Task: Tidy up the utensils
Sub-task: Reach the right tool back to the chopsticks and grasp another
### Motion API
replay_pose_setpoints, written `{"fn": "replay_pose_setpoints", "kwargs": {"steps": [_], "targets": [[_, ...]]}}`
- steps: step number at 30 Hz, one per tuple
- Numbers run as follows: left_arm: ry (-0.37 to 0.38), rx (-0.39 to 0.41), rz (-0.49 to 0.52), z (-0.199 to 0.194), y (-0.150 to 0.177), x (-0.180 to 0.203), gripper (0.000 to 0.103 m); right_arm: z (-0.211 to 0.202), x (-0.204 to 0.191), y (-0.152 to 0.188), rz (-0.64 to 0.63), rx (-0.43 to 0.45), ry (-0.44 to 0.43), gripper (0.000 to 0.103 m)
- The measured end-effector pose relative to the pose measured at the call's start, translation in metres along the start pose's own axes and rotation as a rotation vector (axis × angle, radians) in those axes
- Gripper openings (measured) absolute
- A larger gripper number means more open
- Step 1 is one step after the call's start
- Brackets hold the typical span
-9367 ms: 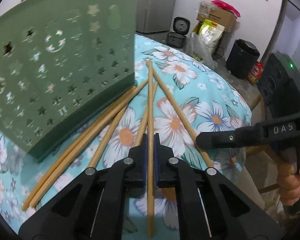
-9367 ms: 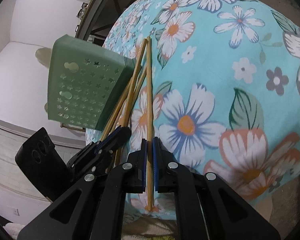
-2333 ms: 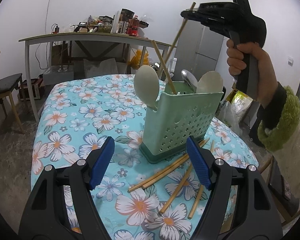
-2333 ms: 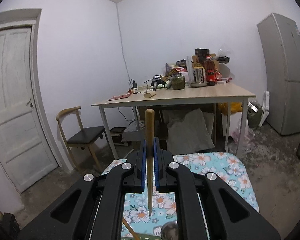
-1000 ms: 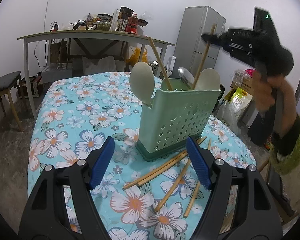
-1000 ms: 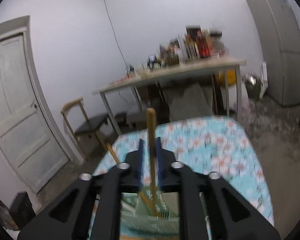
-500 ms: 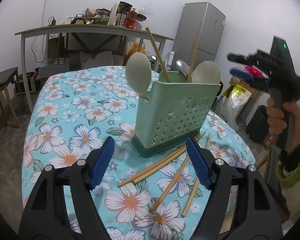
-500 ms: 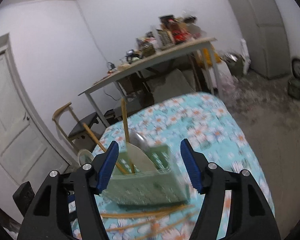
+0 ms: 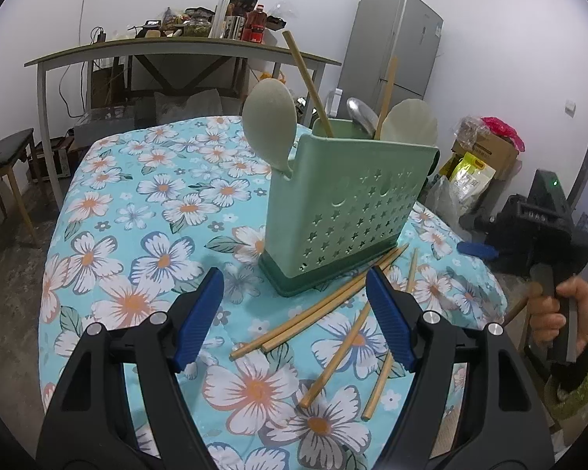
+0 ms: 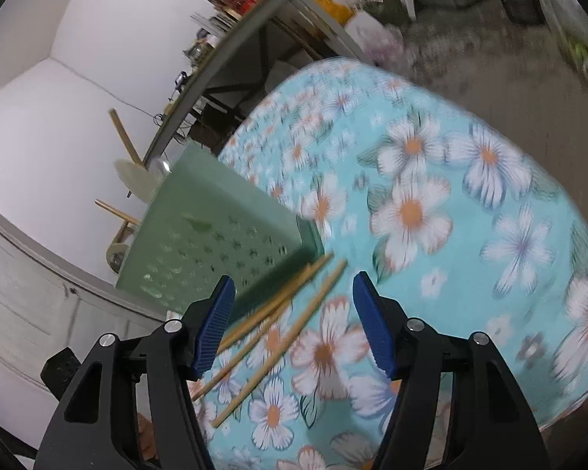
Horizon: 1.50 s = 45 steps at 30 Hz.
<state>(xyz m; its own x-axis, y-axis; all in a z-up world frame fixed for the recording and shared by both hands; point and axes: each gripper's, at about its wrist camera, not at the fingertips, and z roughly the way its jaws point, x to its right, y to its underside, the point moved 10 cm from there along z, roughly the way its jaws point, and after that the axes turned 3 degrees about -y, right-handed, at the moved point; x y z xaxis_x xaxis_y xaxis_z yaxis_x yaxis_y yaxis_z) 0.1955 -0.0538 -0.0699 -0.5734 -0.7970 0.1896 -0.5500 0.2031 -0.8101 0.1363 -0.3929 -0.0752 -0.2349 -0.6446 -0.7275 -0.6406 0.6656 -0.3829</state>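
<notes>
Now chopsticks [image 10: 278, 325] between right hand-held gripper [image 10: 294, 325] fingers

Raised letters, probably "DAS", can be read on the right gripper [image 9: 539, 231], right of frame.

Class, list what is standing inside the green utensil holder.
Out of the green utensil holder stick two chopsticks, two pale spoons and a metal spoon. Its walls hide their lower ends.

Home kitchen: fridge [image 9: 392, 47], floral tablecloth [image 9: 137, 211]
</notes>
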Motion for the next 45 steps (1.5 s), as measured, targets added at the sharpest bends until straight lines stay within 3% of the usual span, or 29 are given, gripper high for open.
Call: {"fn": "replay_pose_setpoints", "kwargs": {"steps": [3, 8, 16, 20, 26, 33, 39, 45], "targets": [[-0.013, -0.004, 0.016, 0.001, 0.002, 0.0, 0.071, 0.015, 0.002, 0.015, 0.042, -0.047, -0.024, 0.055], [-0.027, -0.007, 0.027, -0.001, 0.007, -0.001, 0.071, 0.045, 0.006, 0.033, 0.078, -0.121, 0.01, 0.046], [-0.024, -0.018, 0.049, -0.003, 0.013, 0.003, 0.071, 0.067, 0.007, 0.034, 0.054, -0.119, 0.088, 0.034], [-0.003, -0.032, 0.074, -0.003, 0.018, 0.014, 0.071, 0.071, 0.01, 0.033, 0.039, -0.111, 0.121, 0.018], [0.019, -0.05, 0.141, 0.001, 0.023, 0.033, 0.071, 0.066, 0.015, 0.03, 0.059, -0.114, 0.087, 0.016], [0.018, -0.169, 0.248, 0.029, 0.046, 0.053, 0.071, 0.034, 0.03, 0.037, 0.066, -0.1, 0.087, 0.016], [0.033, -0.291, 0.26, 0.056, 0.068, 0.061, 0.057, 0.023, 0.041, 0.036, 0.093, -0.086, 0.068, 0.016], [0.012, -0.305, 0.26, 0.067, 0.069, 0.059, 0.044, 0.023, 0.044, 0.033, 0.094, -0.085, 0.05, 0.016]]}}
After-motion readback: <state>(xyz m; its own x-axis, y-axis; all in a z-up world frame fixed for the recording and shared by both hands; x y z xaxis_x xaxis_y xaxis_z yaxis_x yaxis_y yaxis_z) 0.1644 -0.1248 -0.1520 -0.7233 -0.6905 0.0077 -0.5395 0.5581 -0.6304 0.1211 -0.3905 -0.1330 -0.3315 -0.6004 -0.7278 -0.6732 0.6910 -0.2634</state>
